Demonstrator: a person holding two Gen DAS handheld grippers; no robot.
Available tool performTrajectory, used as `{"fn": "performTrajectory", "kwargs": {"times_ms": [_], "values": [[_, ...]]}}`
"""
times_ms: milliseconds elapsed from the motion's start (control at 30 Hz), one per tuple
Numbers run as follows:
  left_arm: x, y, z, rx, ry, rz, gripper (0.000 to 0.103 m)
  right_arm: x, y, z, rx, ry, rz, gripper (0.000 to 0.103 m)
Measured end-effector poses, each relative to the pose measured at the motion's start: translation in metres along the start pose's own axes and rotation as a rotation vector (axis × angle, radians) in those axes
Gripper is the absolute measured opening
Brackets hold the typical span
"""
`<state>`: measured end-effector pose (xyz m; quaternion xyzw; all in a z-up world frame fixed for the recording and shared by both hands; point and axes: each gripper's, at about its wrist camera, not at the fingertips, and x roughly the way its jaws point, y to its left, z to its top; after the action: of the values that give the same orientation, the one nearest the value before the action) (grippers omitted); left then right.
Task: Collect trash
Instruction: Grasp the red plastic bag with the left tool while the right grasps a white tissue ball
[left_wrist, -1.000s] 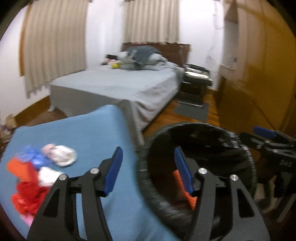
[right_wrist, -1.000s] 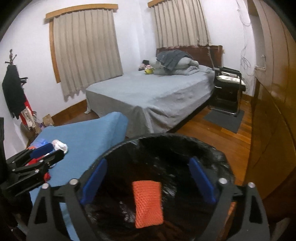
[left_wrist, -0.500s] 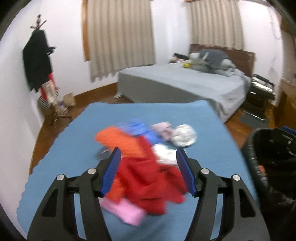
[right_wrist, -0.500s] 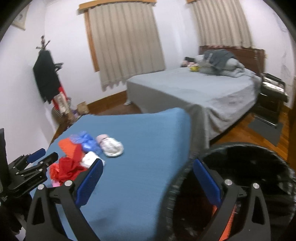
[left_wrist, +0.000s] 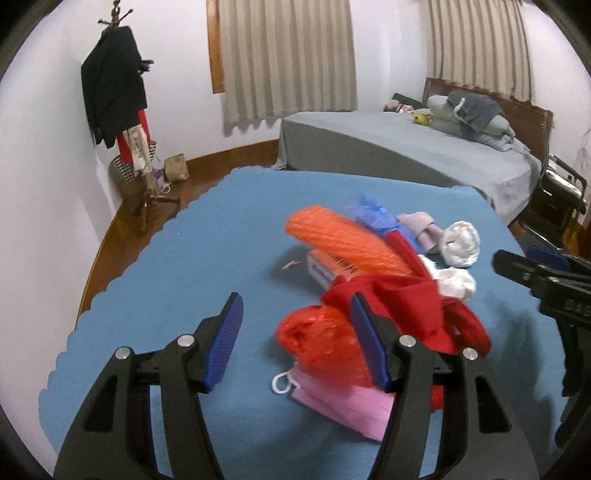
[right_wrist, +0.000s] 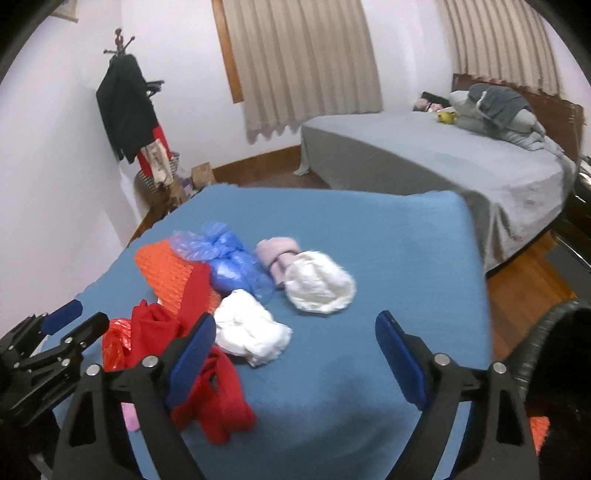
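A pile of trash lies on the blue table (left_wrist: 177, 266): an orange mesh (left_wrist: 343, 243), a red cloth (left_wrist: 399, 302), a red plastic bag (left_wrist: 317, 339), a pink mask (left_wrist: 340, 402), a blue bag (right_wrist: 229, 258) and two white wads (right_wrist: 317, 280). My left gripper (left_wrist: 295, 310) is open just short of the red bag, gripping nothing. My right gripper (right_wrist: 295, 325) hovers over the nearer white wad (right_wrist: 251, 332); its jaws are wide and closing, and the pads touch nothing. The black bin (right_wrist: 554, 332) shows at lower right with an orange piece (right_wrist: 539, 428) inside.
A grey bed (left_wrist: 406, 147) stands beyond the table. A coat stand (left_wrist: 118, 92) with bags at its foot fills the left corner. A black frame (left_wrist: 561, 195) stands on the wooden floor right of the table.
Both grippers have swung left, away from the black bin and over to the trash pile on the blue table. The orange mesh piece stays in the bin.
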<state>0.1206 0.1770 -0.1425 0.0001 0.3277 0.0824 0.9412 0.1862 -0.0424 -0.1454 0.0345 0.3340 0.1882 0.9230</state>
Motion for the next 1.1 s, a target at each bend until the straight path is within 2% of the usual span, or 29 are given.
{"fn": "performTrajectory", "kwargs": {"times_ms": [400,500,567,667,867,1100], "values": [[0.008,0.02,-0.01,-0.042,0.024,0.015,0.059,0.048,0.016,-0.009,-0.042,0.118,0.024,0.083],[0.007,0.021,-0.012,-0.048,0.025,0.009,0.059,0.055,0.016,-0.01,-0.047,0.162,0.06,0.069],[0.005,0.021,-0.014,-0.053,0.025,0.004,0.059,0.054,0.018,-0.01,-0.055,0.175,0.102,0.051],[0.004,0.019,-0.016,-0.052,0.024,-0.007,0.059,0.05,0.02,-0.011,-0.069,0.175,0.127,0.04],[0.002,0.007,-0.019,-0.048,0.029,-0.037,0.059,0.023,0.013,-0.01,-0.064,0.116,0.119,0.039],[0.017,-0.001,-0.023,-0.042,0.068,-0.055,0.058,-0.002,0.002,-0.014,-0.052,0.082,0.083,0.039]]}}
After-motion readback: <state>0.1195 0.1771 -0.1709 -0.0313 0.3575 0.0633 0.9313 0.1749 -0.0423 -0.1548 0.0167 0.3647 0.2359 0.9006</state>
